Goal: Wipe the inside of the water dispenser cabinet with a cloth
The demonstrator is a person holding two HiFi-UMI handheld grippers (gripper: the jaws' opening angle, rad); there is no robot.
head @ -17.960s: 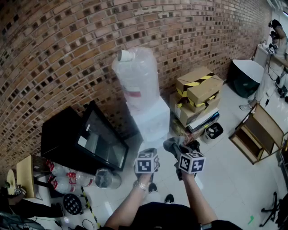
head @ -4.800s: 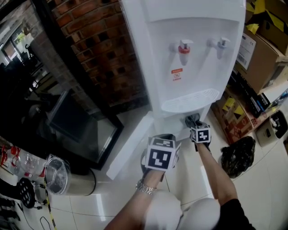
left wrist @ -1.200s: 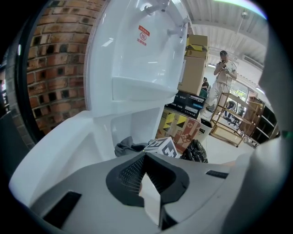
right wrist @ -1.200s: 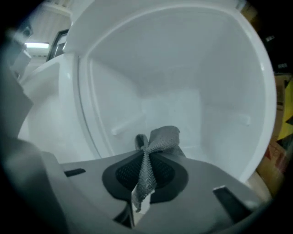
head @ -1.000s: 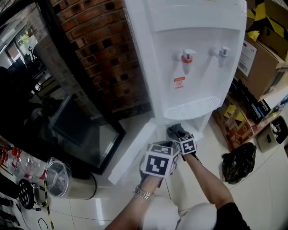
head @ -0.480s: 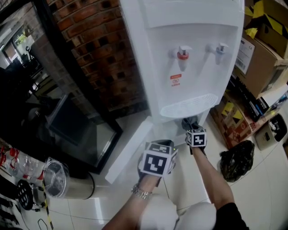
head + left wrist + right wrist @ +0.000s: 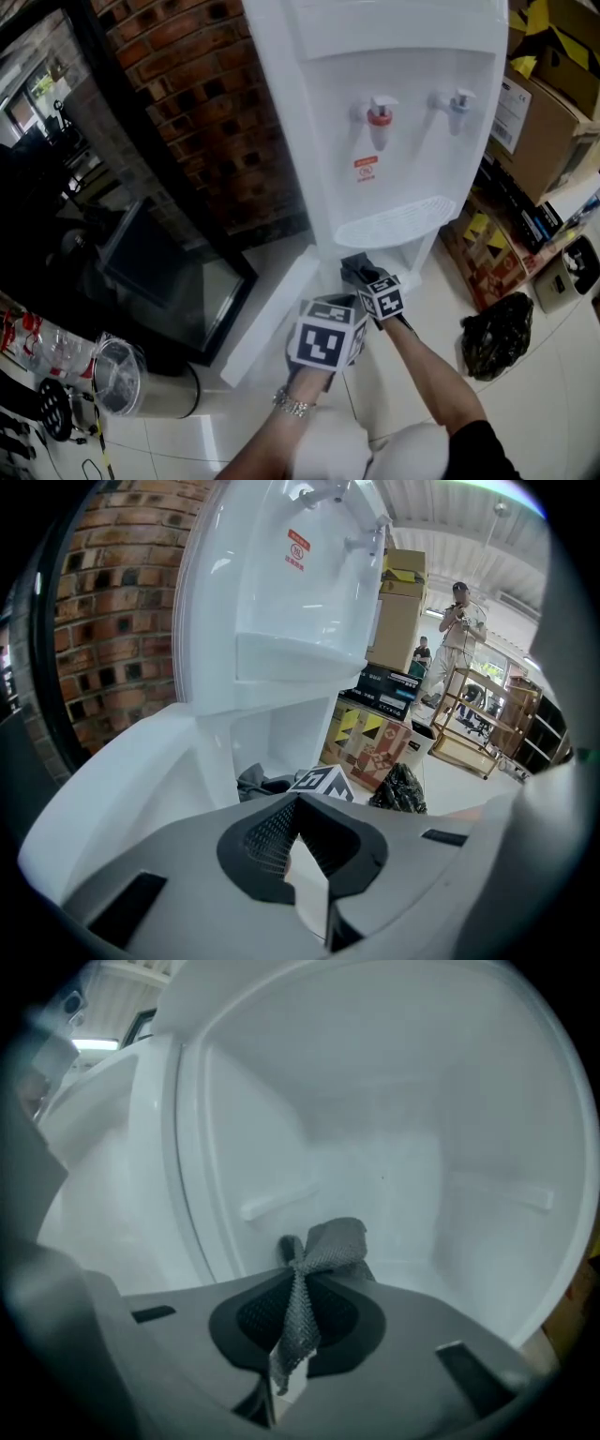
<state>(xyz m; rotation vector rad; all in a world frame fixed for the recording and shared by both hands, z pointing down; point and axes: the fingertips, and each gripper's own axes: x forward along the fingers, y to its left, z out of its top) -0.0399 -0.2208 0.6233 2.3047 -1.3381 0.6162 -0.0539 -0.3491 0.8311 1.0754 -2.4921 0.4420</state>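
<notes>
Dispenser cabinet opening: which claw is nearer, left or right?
Right. The right claw, shut on the grey cloth, is at the mouth of the cabinet. The left claw hangs back, beside the open door.

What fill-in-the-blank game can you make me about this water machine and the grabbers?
1. The right gripper is shut on a grey ____.
2. The door at the bottom of the water dispenser stands ____.
3. In the head view, the tap on the left has a ____ top.
4. The bag on the floor to the right of the dispenser is ____.

Missing words: cloth; open; red; black.
</notes>
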